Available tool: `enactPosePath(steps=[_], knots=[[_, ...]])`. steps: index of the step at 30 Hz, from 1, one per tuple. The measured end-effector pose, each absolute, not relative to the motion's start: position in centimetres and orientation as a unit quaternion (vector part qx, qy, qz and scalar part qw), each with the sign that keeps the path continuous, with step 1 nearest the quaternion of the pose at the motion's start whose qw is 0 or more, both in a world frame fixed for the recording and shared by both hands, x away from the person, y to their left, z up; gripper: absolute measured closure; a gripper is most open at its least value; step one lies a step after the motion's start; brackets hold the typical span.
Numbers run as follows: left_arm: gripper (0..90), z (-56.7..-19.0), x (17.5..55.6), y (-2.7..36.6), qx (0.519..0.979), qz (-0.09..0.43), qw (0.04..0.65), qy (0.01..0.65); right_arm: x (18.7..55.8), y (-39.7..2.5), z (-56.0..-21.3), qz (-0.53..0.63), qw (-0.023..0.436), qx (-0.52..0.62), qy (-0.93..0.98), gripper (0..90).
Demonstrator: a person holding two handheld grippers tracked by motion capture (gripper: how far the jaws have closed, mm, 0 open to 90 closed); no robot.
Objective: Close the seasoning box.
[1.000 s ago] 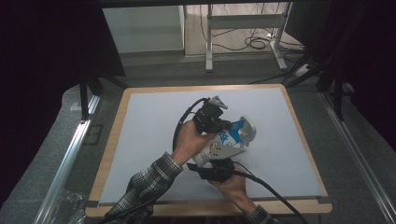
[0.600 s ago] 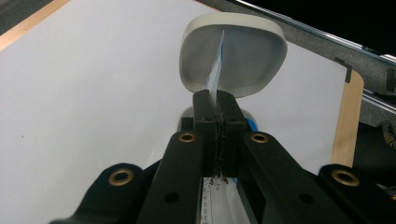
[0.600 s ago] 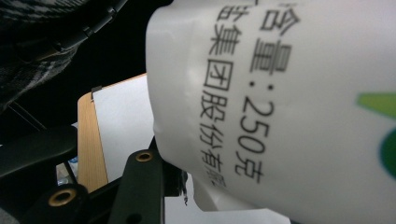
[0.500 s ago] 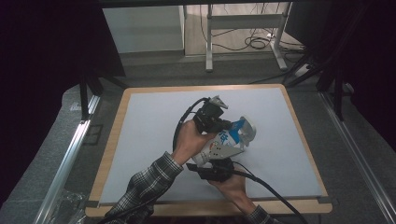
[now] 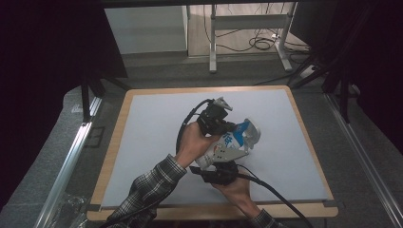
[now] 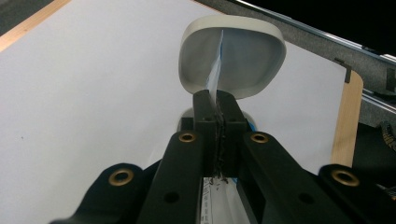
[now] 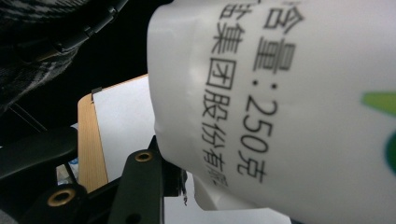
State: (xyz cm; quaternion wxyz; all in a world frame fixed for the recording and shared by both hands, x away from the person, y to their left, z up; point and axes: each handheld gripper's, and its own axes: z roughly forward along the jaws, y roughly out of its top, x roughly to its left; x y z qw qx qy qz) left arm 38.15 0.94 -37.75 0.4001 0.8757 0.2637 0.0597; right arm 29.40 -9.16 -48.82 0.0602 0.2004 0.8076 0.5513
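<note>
A white plastic cup [image 5: 234, 141] with a blue label is held tilted above the white table mat [image 5: 152, 137]. My left gripper [image 5: 227, 126] is shut on a thin blue-and-white lid film [image 6: 215, 77] that stands edge-on before the cup's rounded white rim [image 6: 252, 51]. In the left gripper view the left gripper [image 6: 217, 100] has its jaws pressed together on that film. My right gripper [image 5: 219, 166] holds the cup from below. In the right gripper view the cup's wall [image 7: 299, 93] with black print lies against one finger [image 7: 142, 177]; the other finger is hidden behind it.
The mat lies on a wooden-edged table [image 5: 309, 142]. Metal rails [image 5: 71, 156] run along both sides of the table. A metal stand with cables [image 5: 247, 28] is on the floor beyond the far edge. Black cables trail from both grippers.
</note>
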Motion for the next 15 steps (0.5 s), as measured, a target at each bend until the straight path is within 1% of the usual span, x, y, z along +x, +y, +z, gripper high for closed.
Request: enactPosePath(steps=[15], knots=[[88.9, -37.72, 38.2, 0.91, 0.876, 0.06, 0.4, 0.264, 29.36, -9.08, -48.86, 0.553, 0.059, 0.201, 0.806, 59.3]])
